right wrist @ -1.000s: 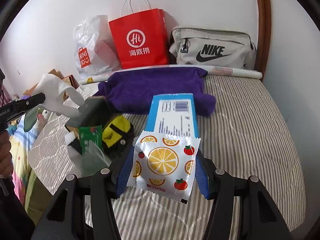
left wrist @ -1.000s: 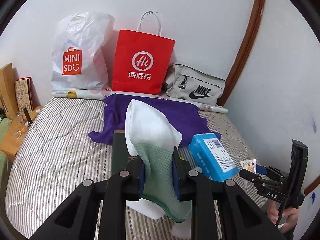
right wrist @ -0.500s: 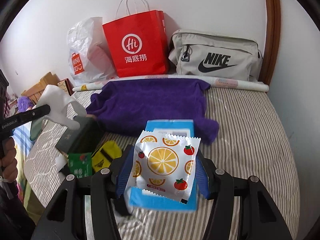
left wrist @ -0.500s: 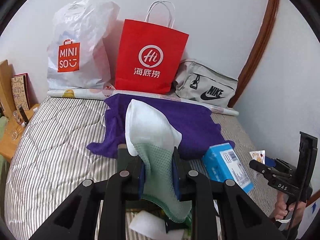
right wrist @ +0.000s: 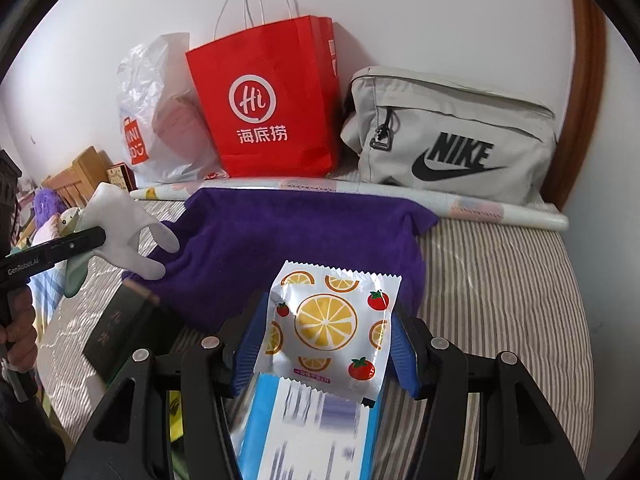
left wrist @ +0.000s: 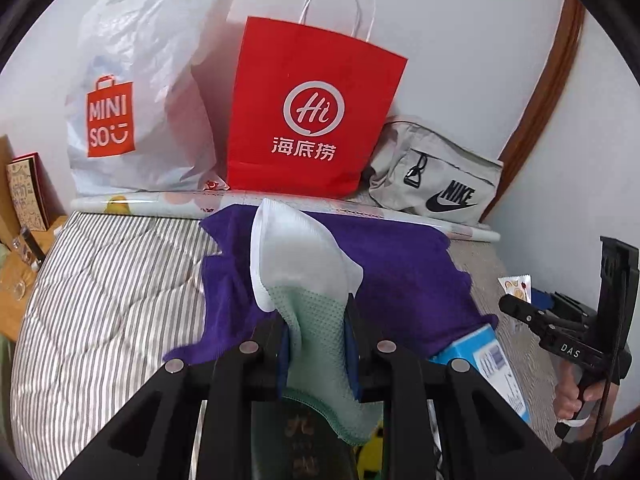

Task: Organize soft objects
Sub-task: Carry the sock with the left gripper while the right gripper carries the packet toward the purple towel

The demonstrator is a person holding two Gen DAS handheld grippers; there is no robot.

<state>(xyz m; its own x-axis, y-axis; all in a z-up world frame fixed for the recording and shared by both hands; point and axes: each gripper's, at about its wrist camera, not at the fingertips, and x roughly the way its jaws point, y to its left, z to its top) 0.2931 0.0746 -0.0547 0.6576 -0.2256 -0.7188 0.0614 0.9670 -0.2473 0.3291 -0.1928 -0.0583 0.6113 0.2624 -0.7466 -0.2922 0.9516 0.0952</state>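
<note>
The left gripper [left wrist: 316, 346] clamps a glove [left wrist: 298, 264], its cuff hidden below, fingers pointing far. The right gripper [right wrist: 326, 344] pinches an upright sachet [right wrist: 330, 324].

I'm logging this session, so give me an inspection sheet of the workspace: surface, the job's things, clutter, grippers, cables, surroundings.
Surface: striped quilted bed, wrinkled.
Job's things: white and green glove in the left gripper; orange-print sachet in the right gripper; purple towel spread on the bed.
Clutter: blue box under the sachet; dark green box; a yellow item, mostly hidden.
Grippers: both closed on their loads, raised above the bed.
Cables: nothing seen.
Surroundings: Miniso plastic bag, red Haidilao paper bag and grey Nike bag against the white wall; a patterned roll lying before them; wooden furniture at the left.
</note>
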